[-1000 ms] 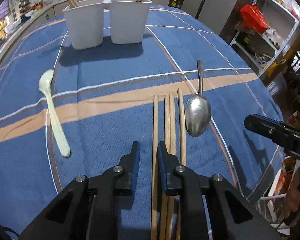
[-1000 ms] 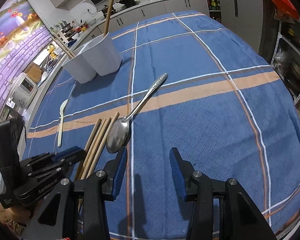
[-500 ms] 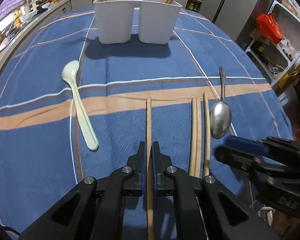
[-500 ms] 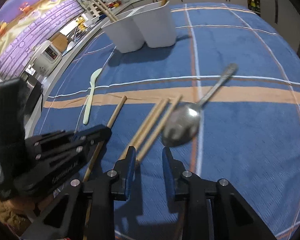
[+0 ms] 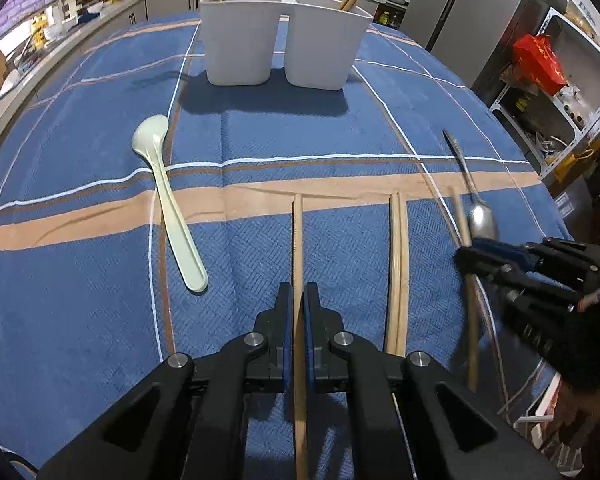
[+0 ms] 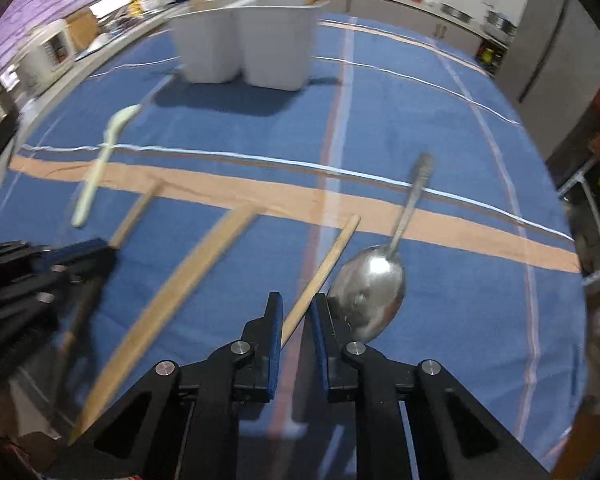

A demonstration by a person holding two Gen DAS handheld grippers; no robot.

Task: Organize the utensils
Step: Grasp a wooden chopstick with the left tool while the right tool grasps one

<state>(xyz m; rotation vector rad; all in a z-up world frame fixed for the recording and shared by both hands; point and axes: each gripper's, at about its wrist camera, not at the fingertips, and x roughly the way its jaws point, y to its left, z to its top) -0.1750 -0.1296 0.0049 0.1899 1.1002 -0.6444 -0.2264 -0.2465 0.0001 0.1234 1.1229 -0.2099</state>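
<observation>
**Two grippers, a chopstick between the fingers of each**

The left gripper (image 5: pixel 296 308) has its blue-padded fingers (image 5: pixel 286 320) clenched tight on a single wooden chopstick (image 5: pixel 298 240), which runs straight out ahead of it over the blue checked tablecloth (image 5: pixel 100 320) covering the surface. The stick's far tip reaches the cloth's broad tan stripe.

The right gripper (image 6: pixel 294 320) is closing. A second wooden chopstick (image 6: pixel 332 252) passes slantwise between its fingers (image 6: pixel 275 328), touching the left pad, while a narrow gap still shows at the right pad. Just to the right of those fingers lies a shiny metal spoon (image 6: pixel 374 284), bowl nearest the gripper, handle pointing away across the tan stripe. The right wrist view is blurred, so finer contact is hard to judge.

Between the two grippers a pair of wooden chopsticks (image 5: pixel 398 264) lies side by side on the cloth, touching each other. To the left, well apart from them, a pale green plastic spoon (image 5: pixel 168 200) rests with its bowl towards the far side.

At the far end of the cloth stand two white plastic utensil holders (image 5: pixel 280 36), close together, each with chopstick ends sticking up out of it.

Some raised lettering shows on the side of the right gripper's black body in the left wrist view, but it is too smeared to read. A red bag (image 5: pixel 540 64) with gold markings sits on a metal shelf to the right; its writing cannot be made out either.
</observation>
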